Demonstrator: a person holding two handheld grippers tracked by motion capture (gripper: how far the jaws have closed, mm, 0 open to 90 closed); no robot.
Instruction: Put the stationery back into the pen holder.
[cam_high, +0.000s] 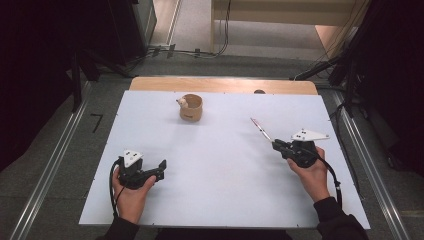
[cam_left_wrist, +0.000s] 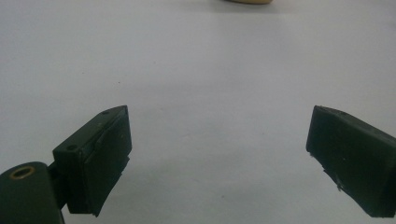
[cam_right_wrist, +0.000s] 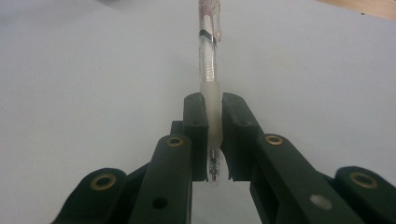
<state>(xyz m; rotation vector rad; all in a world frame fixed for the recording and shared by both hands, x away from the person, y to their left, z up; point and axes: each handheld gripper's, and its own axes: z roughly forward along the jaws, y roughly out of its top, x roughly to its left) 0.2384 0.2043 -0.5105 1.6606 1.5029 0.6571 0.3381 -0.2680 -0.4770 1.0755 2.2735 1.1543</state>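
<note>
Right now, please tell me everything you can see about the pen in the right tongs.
The pen is slim, with a clear plastic barrel, a whitish soft-looking grip sleeve, a dark band and a pinkish clip end. The right tongs are shut on the grip sleeve, with the writing tip pointing back toward the hand. In the high view the pen sticks out from the tongs toward the far left, over the white table. Whether its far end touches the table I cannot tell.

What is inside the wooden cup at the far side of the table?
A small pale object pokes above the rim of the wooden cup; the wall hides whatever lies deeper.
</note>
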